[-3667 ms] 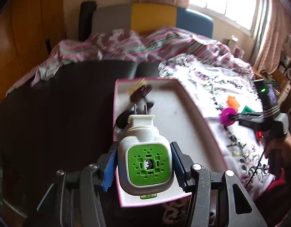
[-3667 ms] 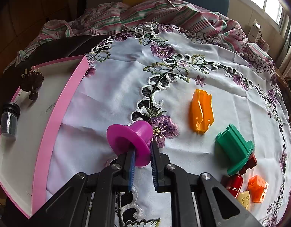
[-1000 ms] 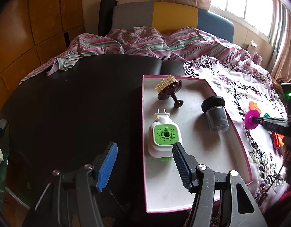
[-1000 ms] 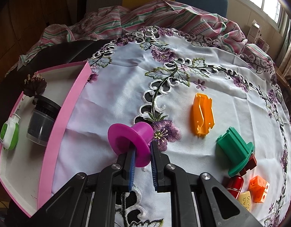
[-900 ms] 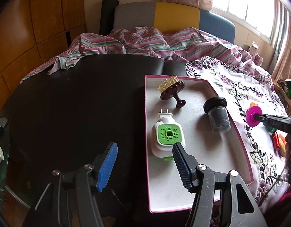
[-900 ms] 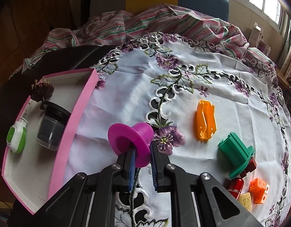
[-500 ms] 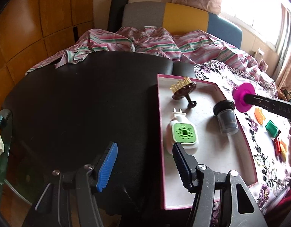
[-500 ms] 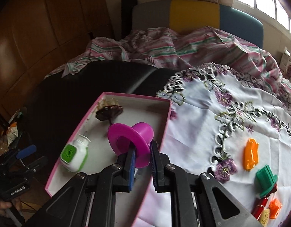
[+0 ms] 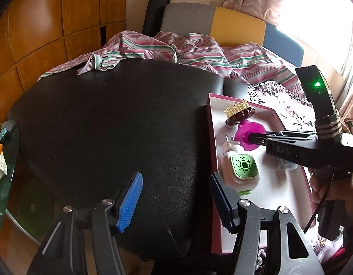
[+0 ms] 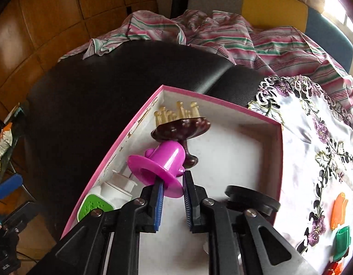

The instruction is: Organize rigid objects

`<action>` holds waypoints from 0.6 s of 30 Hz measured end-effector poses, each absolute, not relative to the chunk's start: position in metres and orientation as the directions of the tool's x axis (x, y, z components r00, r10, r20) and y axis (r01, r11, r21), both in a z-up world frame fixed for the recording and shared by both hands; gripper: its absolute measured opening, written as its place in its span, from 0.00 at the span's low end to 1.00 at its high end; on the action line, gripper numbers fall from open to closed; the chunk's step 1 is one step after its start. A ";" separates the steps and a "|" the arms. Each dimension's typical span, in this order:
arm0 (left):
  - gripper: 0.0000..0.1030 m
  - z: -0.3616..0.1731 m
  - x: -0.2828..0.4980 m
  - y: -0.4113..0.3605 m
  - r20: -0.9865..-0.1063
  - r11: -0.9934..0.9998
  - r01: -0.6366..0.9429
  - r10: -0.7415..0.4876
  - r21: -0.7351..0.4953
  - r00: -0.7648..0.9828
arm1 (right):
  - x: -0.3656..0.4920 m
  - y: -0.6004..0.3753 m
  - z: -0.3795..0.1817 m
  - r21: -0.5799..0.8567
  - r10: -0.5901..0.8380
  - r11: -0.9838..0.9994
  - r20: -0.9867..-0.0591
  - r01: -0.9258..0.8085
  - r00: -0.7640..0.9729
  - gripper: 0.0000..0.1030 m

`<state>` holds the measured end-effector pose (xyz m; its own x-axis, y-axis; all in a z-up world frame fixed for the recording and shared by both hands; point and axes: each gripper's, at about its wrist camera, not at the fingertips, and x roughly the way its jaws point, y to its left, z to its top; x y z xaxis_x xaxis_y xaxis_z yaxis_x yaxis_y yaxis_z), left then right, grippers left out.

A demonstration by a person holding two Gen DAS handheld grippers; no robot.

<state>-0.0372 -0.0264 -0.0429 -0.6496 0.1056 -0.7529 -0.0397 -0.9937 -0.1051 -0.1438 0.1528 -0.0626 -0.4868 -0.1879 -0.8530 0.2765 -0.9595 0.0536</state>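
The right gripper [image 10: 173, 189] pinches the brim of the magenta hat-shaped piece [image 10: 161, 163], its blue pads pressed against the plastic, and holds it above the pink-rimmed tray [image 10: 222, 105]. The piece hangs over the tray's middle, between the brown scalp brush [image 10: 181, 126] at the far end and the white-and-green plug-in unit [image 10: 100, 200] nearer the left wall; whether it already touches the brush stem or the tray floor is hard to tell from these angles. The left gripper [image 9: 174, 201] hangs with its jaws spread and nothing between them, over the black cushion [image 9: 107, 126] just beside the tray's near left corner.

Three things lie in the tray: the brush, the plug-in unit and a black-lidded jar [image 10: 252, 199], partly hidden behind the right gripper. The magenta piece would be the fourth once let go. Still out on the embroidered cloth [image 10: 314, 149] are an orange clip [image 10: 338, 209], a green piece [image 10: 341, 243] and a red-orange item at the picture's lower edge, so I judge the sorting roughly half done, with several pick-ups left
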 end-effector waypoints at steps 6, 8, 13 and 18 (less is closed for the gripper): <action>0.60 -0.040 -0.035 -0.027 -0.745 -0.993 -0.041 0.108 -0.108 -0.658 | -0.136 0.152 -0.070 0.046 -0.177 -0.961 -0.859 0.272 -0.480 0.20; 0.60 -0.039 -0.034 -0.027 -0.743 -0.993 -0.041 0.107 -0.107 -0.661 | -0.134 0.155 -0.071 0.051 -0.178 -0.963 -0.859 0.265 -0.480 0.22; 0.60 -0.035 -0.032 -0.026 -0.735 -0.994 -0.047 0.106 -0.100 -0.670 | -0.130 0.163 -0.069 0.065 -0.177 -0.969 -0.856 0.239 -0.485 0.27; 0.60 -0.032 -0.029 -0.024 -0.731 -0.994 -0.052 0.103 -0.093 -0.675 | -0.121 0.175 -0.060 0.073 -0.177 -0.973 -0.841 0.218 -0.511 0.29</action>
